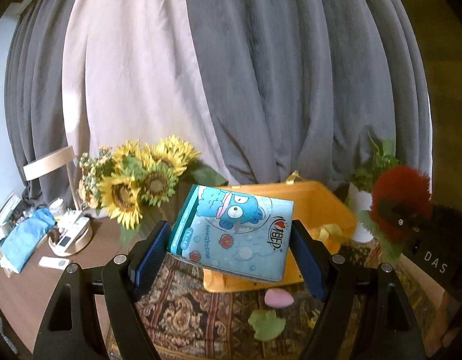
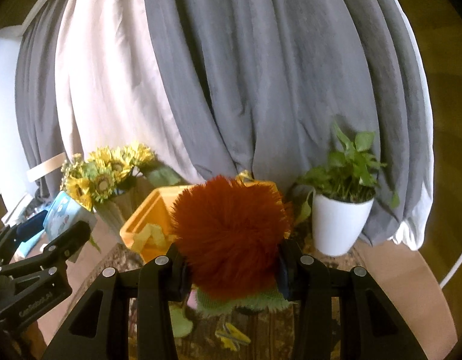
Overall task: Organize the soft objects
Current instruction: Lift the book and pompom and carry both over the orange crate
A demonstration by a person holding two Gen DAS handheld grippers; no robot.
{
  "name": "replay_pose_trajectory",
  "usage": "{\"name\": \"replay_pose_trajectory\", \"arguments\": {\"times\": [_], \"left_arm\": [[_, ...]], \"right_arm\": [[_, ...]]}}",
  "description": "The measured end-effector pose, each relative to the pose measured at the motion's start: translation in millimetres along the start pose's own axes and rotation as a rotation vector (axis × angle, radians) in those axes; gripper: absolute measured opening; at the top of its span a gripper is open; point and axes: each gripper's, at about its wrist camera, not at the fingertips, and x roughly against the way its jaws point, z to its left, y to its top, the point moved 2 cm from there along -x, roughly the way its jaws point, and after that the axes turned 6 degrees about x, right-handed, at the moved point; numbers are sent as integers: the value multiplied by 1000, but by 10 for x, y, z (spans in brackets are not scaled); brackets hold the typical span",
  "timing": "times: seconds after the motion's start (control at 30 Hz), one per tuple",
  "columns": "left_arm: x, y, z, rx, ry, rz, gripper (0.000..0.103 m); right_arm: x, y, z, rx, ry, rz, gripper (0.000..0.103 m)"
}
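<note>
The left gripper (image 1: 229,250) grasps a blue cartoon-printed tissue pack (image 1: 231,231); the right gripper (image 2: 232,270), at its 3 o'clock, clasps a fluffy red-orange pompom toy (image 2: 229,231).

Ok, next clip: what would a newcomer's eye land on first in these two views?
Probably the fluffy red pom-pom toy, clamped in the right gripper and filling the middle of the right wrist view. Next, the blue cartoon tissue pack, held tilted between the left gripper's blue pads in front of the yellow bin. Behind on the left stands a sunflower bouquet.
</note>
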Motion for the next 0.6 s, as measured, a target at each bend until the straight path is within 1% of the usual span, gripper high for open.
{"name": "replay_pose_trajectory", "arguments": {"times": [0.13, 0.37, 0.6], "left_arm": [[-95, 100, -6, -2, -4, -21, 79], [-409, 242, -24, -16, -14, -40, 79], [-889, 333, -59, -31, -12, -13, 79]], "right_arm": [[-80, 116, 10, 10, 0, -23, 44], [-343, 290, -14, 21, 2, -49, 44], [-788, 376, -82, 20, 24, -16, 44]]}}
